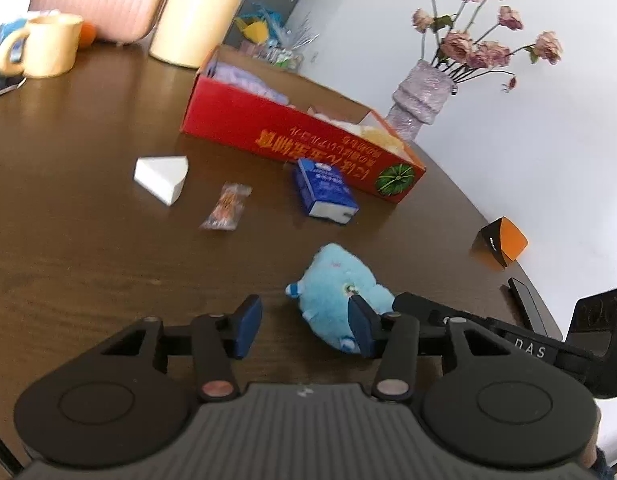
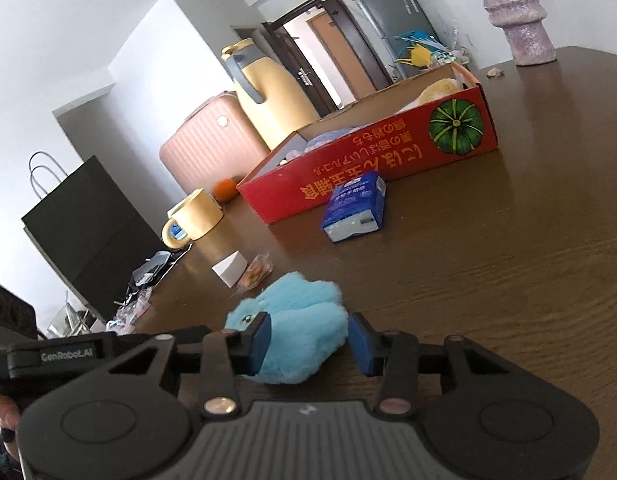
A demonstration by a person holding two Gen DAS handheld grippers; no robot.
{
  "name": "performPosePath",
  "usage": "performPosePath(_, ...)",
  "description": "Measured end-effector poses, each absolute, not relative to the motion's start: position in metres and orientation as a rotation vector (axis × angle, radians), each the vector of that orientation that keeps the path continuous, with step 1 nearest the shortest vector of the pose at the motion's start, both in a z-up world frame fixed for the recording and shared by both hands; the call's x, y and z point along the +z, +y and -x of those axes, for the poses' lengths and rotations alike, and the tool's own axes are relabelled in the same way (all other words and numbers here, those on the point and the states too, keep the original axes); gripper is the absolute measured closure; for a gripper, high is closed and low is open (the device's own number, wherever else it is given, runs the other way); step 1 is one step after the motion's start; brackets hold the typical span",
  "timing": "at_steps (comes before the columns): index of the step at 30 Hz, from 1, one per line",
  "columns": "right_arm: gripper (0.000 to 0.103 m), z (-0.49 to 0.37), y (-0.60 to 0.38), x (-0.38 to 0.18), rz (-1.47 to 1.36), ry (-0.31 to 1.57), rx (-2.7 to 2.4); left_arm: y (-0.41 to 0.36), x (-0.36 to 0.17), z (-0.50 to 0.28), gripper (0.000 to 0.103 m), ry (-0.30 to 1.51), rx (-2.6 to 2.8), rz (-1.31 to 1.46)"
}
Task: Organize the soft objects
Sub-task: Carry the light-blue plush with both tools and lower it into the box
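Observation:
A light blue plush toy (image 1: 336, 292) lies on the brown table (image 1: 88, 248). My left gripper (image 1: 304, 330) is open, and the toy lies against its right finger. In the right wrist view the same plush toy (image 2: 304, 328) sits between the open fingers of my right gripper (image 2: 308, 344), touching the left pad (image 2: 260, 344). A red cardboard box (image 1: 292, 140) with soft items inside stands behind; it also shows in the right wrist view (image 2: 372, 172). My right gripper's body shows at the right edge of the left wrist view.
On the table are a blue tissue pack (image 1: 324, 192), a white wedge sponge (image 1: 162, 178), a snack wrapper (image 1: 226, 206), an orange-black cube (image 1: 500, 242), a yellow mug (image 1: 44, 46), a yellow thermos (image 1: 200, 8) and a vase of flowers (image 1: 422, 96). A pink suitcase (image 2: 204, 148) stands behind.

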State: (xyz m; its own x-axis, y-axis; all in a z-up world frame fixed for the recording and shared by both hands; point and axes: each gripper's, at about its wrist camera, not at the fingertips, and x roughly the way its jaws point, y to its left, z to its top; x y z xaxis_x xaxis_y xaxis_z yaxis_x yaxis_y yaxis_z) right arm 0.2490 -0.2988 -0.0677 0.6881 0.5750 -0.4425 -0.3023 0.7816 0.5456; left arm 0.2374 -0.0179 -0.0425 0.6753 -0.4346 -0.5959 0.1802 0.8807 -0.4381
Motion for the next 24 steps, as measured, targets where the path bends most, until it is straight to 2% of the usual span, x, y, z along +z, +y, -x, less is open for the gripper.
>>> performPosePath(7, 0.059, -0.259, -0.303, -0.066, -0.505, 0.617, 0.446, -0.026, -0.047, -0.252, 0.052, 0.776, -0.409, 0.378)
performPosePath(12, 0.059, -0.28, -0.3, -0.076, -0.551, 0.667, 0.462, -0.029, -0.057, -0.257, 0.053, 0.817, -0.447, 0.443)
performPosePath(14, 0.06, -0.286, -0.295, -0.08, -0.555, 0.678, 0.476, -0.028, -0.059, -0.259, 0.058, 0.819, -0.448, 0.452)
performPosePath(16, 0.061, -0.288, -0.289, -0.08, -0.545, 0.685, 0.493, -0.026, -0.06, -0.261, 0.068, 0.819, -0.449, 0.463)
performPosePath(24, 0.072, -0.279, -0.283, -0.076, -0.506, 0.688, 0.491, -0.021, -0.064, -0.263, 0.071, 0.825, -0.475, 0.513)
